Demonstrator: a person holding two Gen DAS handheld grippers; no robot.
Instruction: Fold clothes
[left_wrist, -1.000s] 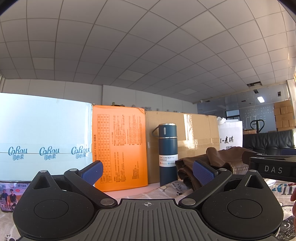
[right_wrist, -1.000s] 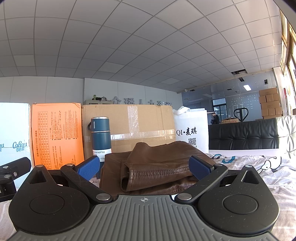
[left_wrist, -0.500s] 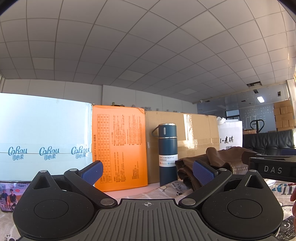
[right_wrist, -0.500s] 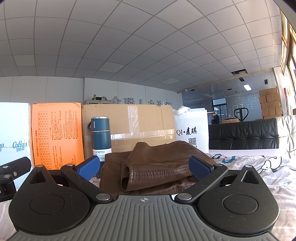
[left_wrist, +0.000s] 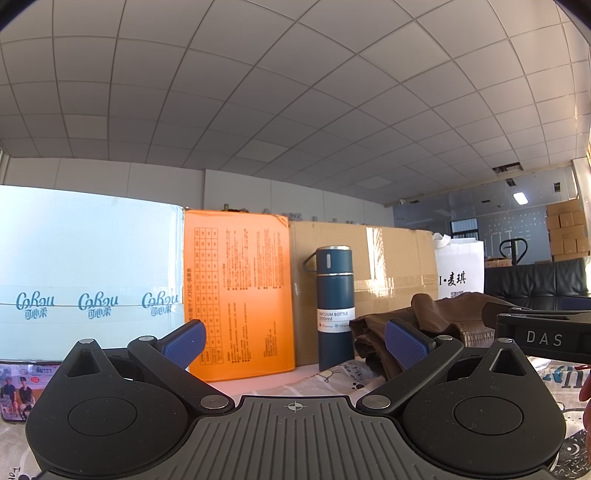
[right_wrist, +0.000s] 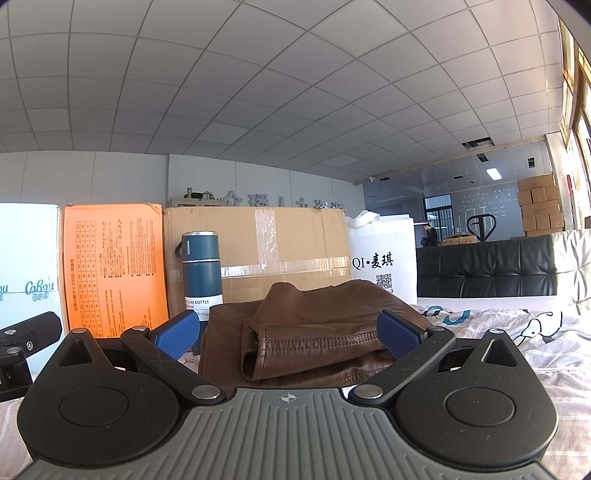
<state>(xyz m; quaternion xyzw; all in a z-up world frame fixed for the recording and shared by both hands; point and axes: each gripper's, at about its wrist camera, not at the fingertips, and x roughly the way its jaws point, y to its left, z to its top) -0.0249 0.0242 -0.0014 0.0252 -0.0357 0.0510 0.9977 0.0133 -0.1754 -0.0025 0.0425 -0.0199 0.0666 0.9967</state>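
While both claws stand wide with nothing between their blue pads, the right gripper (right_wrist: 288, 332) faces the folded brown garment (right_wrist: 314, 325) lying near it on the printed bedsheet (right_wrist: 517, 332). Left gripper (left_wrist: 295, 343) faces a blue vacuum bottle (left_wrist: 334, 306), the garment to its right.

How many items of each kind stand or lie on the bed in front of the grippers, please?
Boxes: 3 (pale blue, orange, cardboard)
Bottles: 1 (blue)
Bags: 1 (white)
Garments: 1 (brown)
Total: 6
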